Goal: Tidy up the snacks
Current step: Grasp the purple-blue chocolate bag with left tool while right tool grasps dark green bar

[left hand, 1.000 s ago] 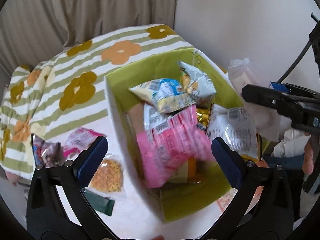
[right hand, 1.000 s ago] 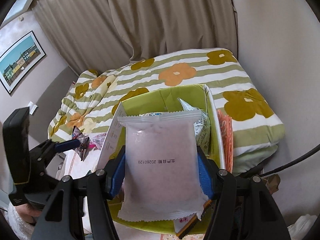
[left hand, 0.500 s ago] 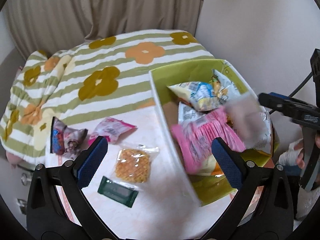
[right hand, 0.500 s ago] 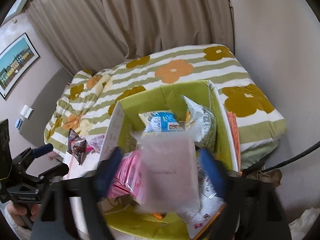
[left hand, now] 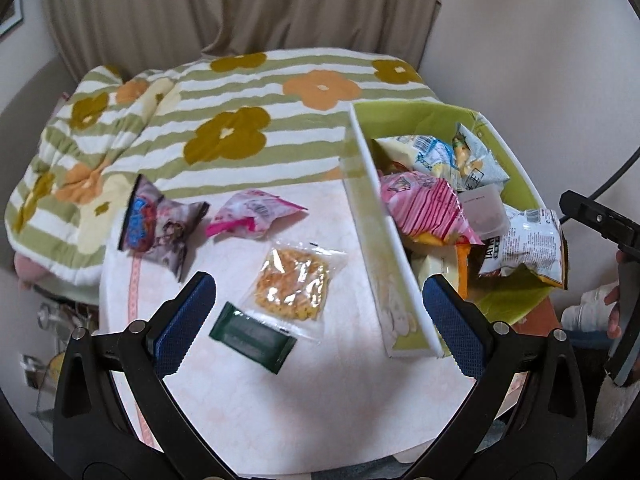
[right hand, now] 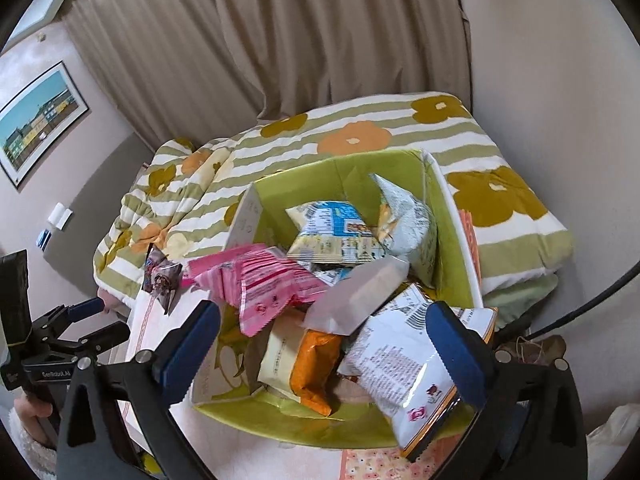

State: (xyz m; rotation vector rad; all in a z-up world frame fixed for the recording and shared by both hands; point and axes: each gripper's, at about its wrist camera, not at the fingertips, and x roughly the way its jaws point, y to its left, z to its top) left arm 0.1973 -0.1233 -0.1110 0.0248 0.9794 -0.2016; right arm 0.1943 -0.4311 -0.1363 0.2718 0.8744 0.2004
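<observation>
A pale frosted packet (right hand: 360, 292) lies tilted on the snacks in the green box (right hand: 360, 168), just ahead of the right tongs (right hand: 332, 344), which angle downward, wide open and empty. The left tongs (left hand: 316, 308) gape too, holding nothing.

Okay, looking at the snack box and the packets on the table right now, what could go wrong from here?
1. The green box is heaped; the white packet at its near corner pokes over the rim and may slide out.
2. The translucent pouch lies loose on the pile and could slip off.
3. The clear cracker bag overlaps the dark green bar; the open left claw might drag both.
</observation>
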